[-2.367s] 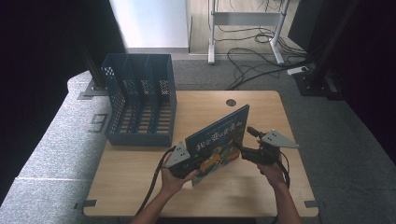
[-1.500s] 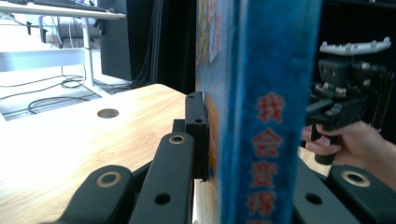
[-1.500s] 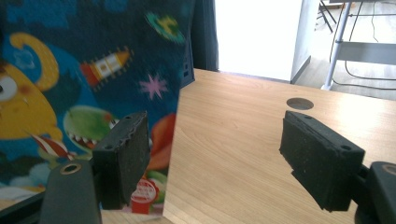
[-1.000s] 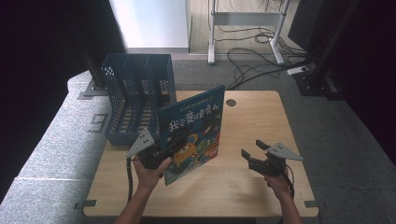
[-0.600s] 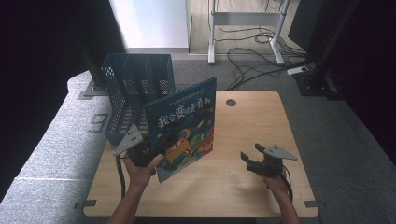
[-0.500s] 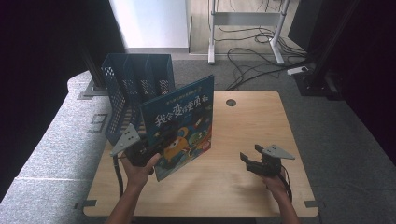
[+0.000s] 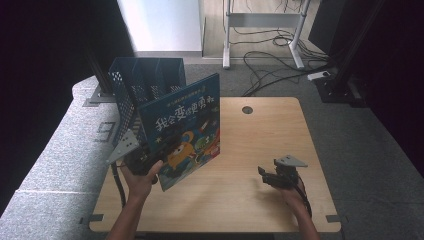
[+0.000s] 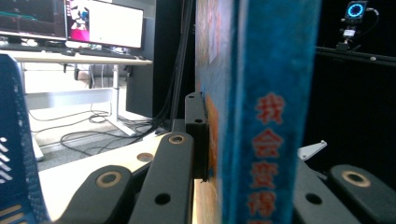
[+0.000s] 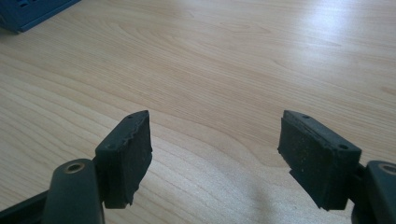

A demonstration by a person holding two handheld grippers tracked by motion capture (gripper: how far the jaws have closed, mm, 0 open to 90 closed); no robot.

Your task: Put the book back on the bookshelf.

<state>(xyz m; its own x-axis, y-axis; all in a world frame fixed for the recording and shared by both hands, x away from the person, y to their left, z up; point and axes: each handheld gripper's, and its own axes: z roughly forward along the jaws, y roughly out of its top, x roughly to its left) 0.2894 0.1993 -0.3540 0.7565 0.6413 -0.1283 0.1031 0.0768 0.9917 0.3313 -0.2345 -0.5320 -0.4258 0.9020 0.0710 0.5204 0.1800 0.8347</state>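
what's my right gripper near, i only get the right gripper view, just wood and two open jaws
Observer: Nothing. The right gripper sits empty, low over the table, apart from the book.
Operator: who has the book
Observer: The left gripper, shut on its lower edge; it stands upright, cover toward the camera.
Operator: anything behind it
Observer: A blue slotted file rack at the table's far left, right behind the book.
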